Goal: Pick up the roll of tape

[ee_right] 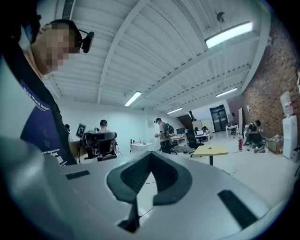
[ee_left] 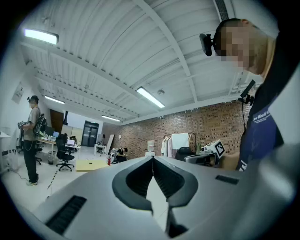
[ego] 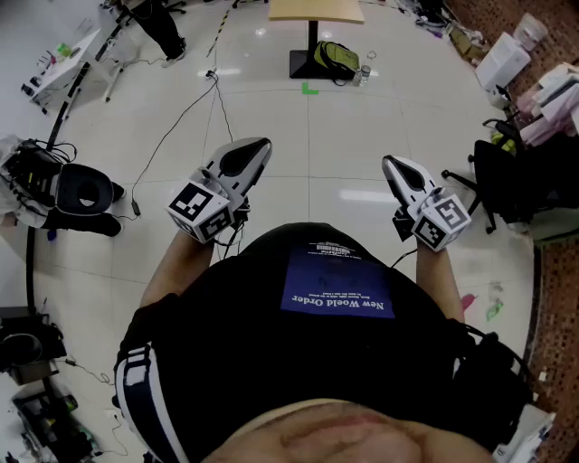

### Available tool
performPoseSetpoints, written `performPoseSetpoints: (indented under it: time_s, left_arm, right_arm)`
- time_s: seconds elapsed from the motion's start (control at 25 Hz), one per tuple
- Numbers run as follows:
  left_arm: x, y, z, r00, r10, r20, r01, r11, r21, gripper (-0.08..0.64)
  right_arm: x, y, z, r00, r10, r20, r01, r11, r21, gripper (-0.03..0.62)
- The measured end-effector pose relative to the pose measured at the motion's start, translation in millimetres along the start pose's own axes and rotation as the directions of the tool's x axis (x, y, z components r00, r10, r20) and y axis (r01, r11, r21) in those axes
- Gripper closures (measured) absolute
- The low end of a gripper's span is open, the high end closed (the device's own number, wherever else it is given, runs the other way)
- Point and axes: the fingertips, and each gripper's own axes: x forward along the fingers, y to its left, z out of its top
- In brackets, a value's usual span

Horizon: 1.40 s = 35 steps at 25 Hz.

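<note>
The person stands on a pale tiled floor (ego: 308, 136) in a black shirt (ego: 317, 362) with a blue patch, holding one claw out level in front on each side. The left claw (ego: 258, 149) points ahead, its marker cube (ego: 199, 210) nearest the body. In its own view the left claw (ee_left: 153, 159) has its two dark pads pressed tip to tip, with nothing between them. The right claw (ego: 395, 169) is held well apart from it, with its own marker cube (ego: 441, 220) at the wrist end. Seen along its jaws, the right claw (ee_right: 150, 155) is likewise closed at the tips and empty.

No view shows the roll of tape, so I cannot tell where it lies.

Ahead on the floor stands a table (ego: 317, 11) on a dark post, with a green backpack (ego: 336, 59) against its foot. A thin cable (ego: 181, 118) trails across the tiles towards the left, where a black chair (ego: 81, 192) sits. Another dark chair (ego: 502, 176) stands at the right.

The left claw's view looks towards a brick wall (ee_left: 197, 124) and a clothes rack (ee_left: 180, 140), with a standing person (ee_left: 32, 136) far off. The right claw's view takes in a yellow-topped table (ee_right: 211, 151) and another standing person (ee_right: 163, 136) by the desks.
</note>
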Motion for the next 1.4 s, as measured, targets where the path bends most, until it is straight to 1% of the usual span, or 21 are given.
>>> performPoseSetpoints:
  time_s: [0.24,0.36,0.44,0.64,0.88,1.08,1.24,1.4]
  left_arm:
    - [29.5,-20.5,5.1,0.998,-0.055,-0.006,0.055,0.998,0.032,0.549]
    - [62.1,-34.0,6.6,0.997,-0.078,-0.012,0.078,0.996,0.036,0.549]
    - [86.5,-44.9,7.3,0.996,-0.094,-0.015,0.094,0.995,0.036,0.549]
    - [111.7,-87.1,9.7,0.987,-0.158,-0.025,0.159,0.987,0.023,0.549]
    - [182.2,-129.5,-1.9,0.975,-0.22,-0.011,0.22,0.975,0.004,0.549]
    - [243.9,-158.4,-4.8,0.956,-0.291,-0.034,0.29,0.957,-0.027,0.551]
    - [277.7,-179.5,-13.2,0.93,-0.363,-0.061,0.361,0.931,-0.046,0.549]
    - [312.5,-173.7,-23.0,0.905,-0.421,-0.064,0.418,0.907,-0.057,0.549]
  right_arm:
    - [-23.5,-20.8,5.7,0.999,-0.036,0.012,0.036,0.999,0.006,0.606]
    - [-43.7,-47.3,8.7,0.998,-0.057,0.014,0.056,0.998,0.014,0.606]
    - [-59.9,-66.9,12.4,0.997,-0.071,0.017,0.071,0.997,0.015,0.606]
    - [-103.5,-75.9,17.4,0.993,-0.111,0.026,0.111,0.994,-0.001,0.606]
    - [-171.3,-127.7,16.4,0.981,-0.194,0.019,0.193,0.981,0.007,0.606]
    - [-218.1,-169.0,27.7,0.963,-0.268,0.002,0.268,0.963,0.018,0.606]
    - [-244.1,-190.9,19.0,0.945,-0.327,0.005,0.326,0.944,0.041,0.606]
    - [-246.6,-217.2,11.7,0.922,-0.388,0.0,0.387,0.919,0.069,0.606]
